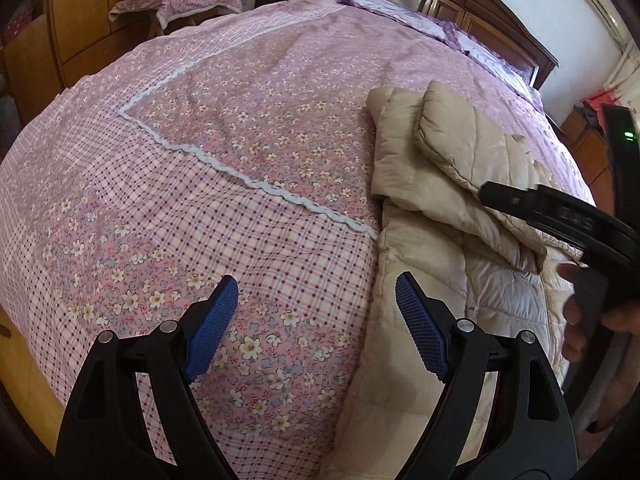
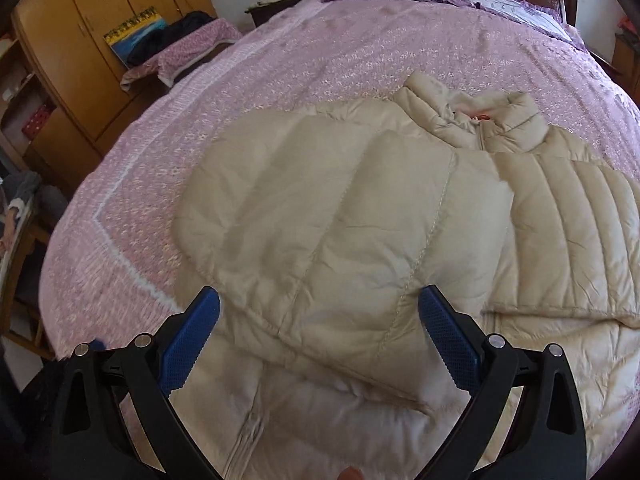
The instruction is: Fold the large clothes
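Mid-fold: sleeve [image 2: 320, 200] already over jacket [image 2: 568, 216]; both claws, left claw [image 1: 316, 312] and right claw [image 2: 320, 332], apart, empty; next we grab jacket's hem.

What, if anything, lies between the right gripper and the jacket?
Nothing visible. The right gripper is open right above the beige jacket, which lies on the bedspread with no other thing on it.

Beige puffer jacket [image 2: 340, 216], seemingly part-folded, on bed
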